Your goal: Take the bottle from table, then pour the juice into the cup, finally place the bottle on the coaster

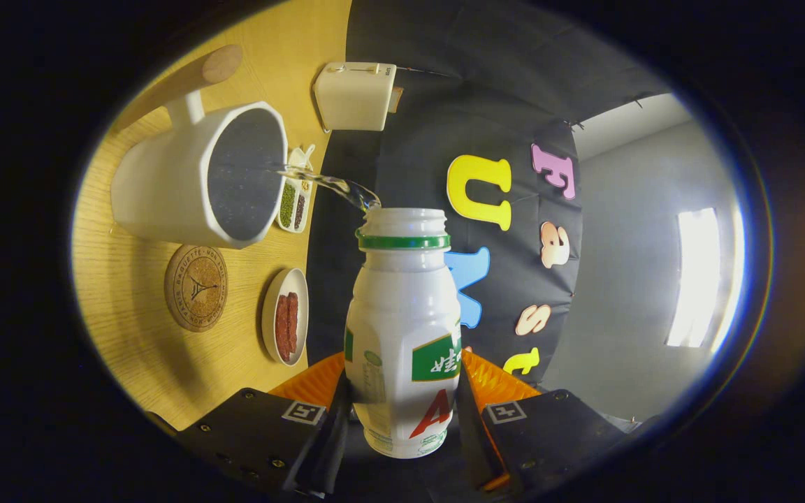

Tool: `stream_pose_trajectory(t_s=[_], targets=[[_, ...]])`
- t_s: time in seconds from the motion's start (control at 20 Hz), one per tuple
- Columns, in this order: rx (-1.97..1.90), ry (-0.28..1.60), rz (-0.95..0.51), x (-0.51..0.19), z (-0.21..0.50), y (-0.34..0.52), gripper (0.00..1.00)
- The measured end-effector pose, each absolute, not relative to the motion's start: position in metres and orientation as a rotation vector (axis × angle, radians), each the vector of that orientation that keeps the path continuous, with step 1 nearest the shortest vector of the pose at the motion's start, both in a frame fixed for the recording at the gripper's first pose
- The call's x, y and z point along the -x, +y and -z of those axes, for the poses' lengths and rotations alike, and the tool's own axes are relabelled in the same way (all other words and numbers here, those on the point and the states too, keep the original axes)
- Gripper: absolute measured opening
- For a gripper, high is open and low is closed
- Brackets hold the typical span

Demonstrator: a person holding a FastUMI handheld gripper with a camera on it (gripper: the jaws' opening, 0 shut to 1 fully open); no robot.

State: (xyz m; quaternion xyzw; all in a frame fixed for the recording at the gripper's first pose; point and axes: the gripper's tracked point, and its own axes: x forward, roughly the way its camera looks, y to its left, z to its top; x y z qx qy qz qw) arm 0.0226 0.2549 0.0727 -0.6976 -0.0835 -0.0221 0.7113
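Observation:
My gripper (402,398) is shut on a white plastic bottle (402,328) with a green neck ring and no cap, one finger pressing each side of its body. The whole view is rolled, so the bottle is tipped toward the cup. A thin clear stream (325,185) runs from the bottle's mouth into the white cup (165,185), which has a dark inside and a wooden handle. The round cork coaster (196,286) lies on the wooden table (123,335) right beside the cup, with nothing on it.
A small oval dish (286,316) with red-brown food sits near the coaster. A narrow tray (295,199) with green and dark beans lies behind the cup's rim. A white box (355,96) stands at the table's far edge against the booth wall.

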Motion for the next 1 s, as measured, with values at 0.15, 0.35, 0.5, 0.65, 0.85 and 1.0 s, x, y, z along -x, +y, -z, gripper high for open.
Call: stream_pose_trajectory(t_s=[0.15,0.35,0.5,0.65,0.85,1.0], targets=[[1.552,-0.191,0.053,-0.0233,-0.0734,0.2543,0.69],[1.560,-0.196,0.055,-0.0226,-0.0739,0.2545,0.69],[1.559,-0.197,0.055,-0.0237,-0.0746,0.2537,0.69],[1.565,-0.196,0.060,-0.0237,-0.0757,0.2535,0.69],[1.573,-0.198,0.064,-0.0233,-0.0767,0.2535,0.69],[1.579,-0.202,0.067,-0.0225,-0.0775,0.2535,0.69]])
